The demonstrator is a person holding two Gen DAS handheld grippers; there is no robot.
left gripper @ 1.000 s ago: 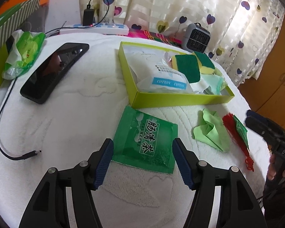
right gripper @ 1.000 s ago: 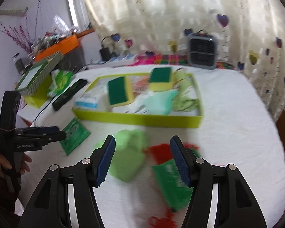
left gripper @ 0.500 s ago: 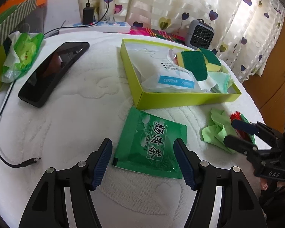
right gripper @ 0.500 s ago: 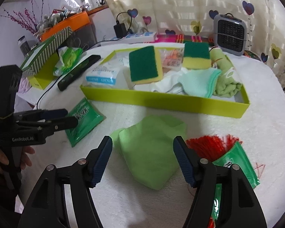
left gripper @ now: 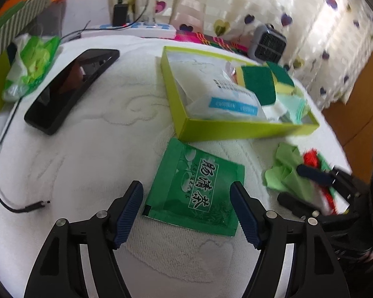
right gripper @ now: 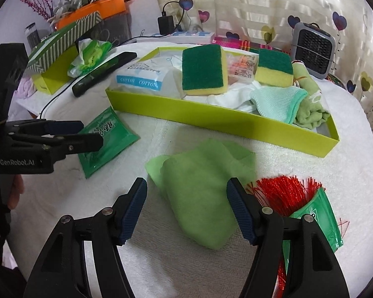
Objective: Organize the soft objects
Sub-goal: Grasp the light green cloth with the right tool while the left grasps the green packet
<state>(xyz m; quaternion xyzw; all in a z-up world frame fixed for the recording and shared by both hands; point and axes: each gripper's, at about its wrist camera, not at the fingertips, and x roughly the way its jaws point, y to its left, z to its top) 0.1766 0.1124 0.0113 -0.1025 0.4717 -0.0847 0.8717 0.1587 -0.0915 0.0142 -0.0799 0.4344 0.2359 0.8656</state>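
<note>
A folded light green cloth lies on the white towel-covered table, in front of a lime green tray that holds sponges, a cotton pack and cloths. My right gripper is open, its fingers on either side of the cloth's near end. A green tea packet lies in front of my left gripper, which is open and empty just above it. The cloth also shows in the left wrist view, with the right gripper over it.
A red tassel with a second green packet lies right of the cloth. A black phone, a cable and a green-and-white bag lie at the left. A small grey heater and a power strip stand at the back.
My right gripper has moved forward and down over the green cloth, which now lies between its fingers. My left gripper has shifted slightly nearer the tea packet.
</note>
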